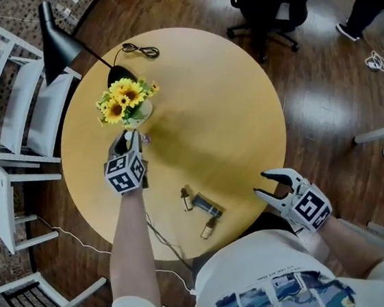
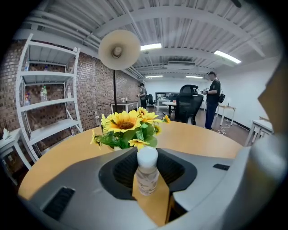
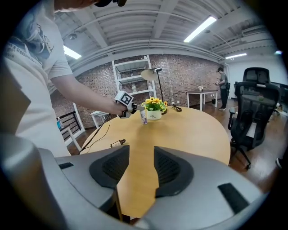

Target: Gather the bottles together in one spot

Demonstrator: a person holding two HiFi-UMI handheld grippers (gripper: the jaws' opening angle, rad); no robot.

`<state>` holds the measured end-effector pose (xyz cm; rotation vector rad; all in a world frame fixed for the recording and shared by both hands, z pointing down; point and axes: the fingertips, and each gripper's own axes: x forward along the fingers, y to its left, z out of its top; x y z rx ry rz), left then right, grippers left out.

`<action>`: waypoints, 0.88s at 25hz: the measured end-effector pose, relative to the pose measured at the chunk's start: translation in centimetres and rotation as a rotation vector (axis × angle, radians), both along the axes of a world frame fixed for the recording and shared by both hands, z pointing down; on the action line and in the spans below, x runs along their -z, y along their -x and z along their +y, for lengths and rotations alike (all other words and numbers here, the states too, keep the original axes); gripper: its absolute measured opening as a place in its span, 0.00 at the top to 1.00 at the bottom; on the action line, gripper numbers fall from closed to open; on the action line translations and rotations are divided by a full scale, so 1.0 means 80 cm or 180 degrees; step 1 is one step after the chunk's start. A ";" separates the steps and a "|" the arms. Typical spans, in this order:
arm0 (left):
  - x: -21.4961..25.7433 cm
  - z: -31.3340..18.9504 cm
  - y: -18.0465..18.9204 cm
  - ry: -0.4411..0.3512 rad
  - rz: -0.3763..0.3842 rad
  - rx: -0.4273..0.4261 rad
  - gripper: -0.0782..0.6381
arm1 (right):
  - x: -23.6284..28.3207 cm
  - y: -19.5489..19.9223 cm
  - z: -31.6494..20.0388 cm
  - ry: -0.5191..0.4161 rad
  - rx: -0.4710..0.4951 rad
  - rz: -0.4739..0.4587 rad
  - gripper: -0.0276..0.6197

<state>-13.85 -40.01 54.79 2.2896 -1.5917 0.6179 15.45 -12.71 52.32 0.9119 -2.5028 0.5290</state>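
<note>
Left hand-held gripper clamped on a small white-capped bottle, held upright just beside the sunflower pot, toward the worktop's far-left edge. Right hand-held gripper open and empty at the near edge. Three more bottles lie close by that edge.

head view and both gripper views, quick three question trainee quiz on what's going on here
1. What is clamped in the fingers of the left gripper?
A. a steel spoon
B. a small clear bottle with a white cap
C. a red mug
2. True or false: the right gripper holds a bottle.
3. Fill in: the loose small bottles near the front edge of the round tan wooden table lie on their ____.

Key: 1 B; 2 false; 3 sides
</note>
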 end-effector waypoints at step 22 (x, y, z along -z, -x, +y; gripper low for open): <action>0.095 0.125 0.019 -0.0227 0.0184 0.0089 0.57 | 0.029 0.068 0.016 -0.0306 0.0299 0.0049 0.66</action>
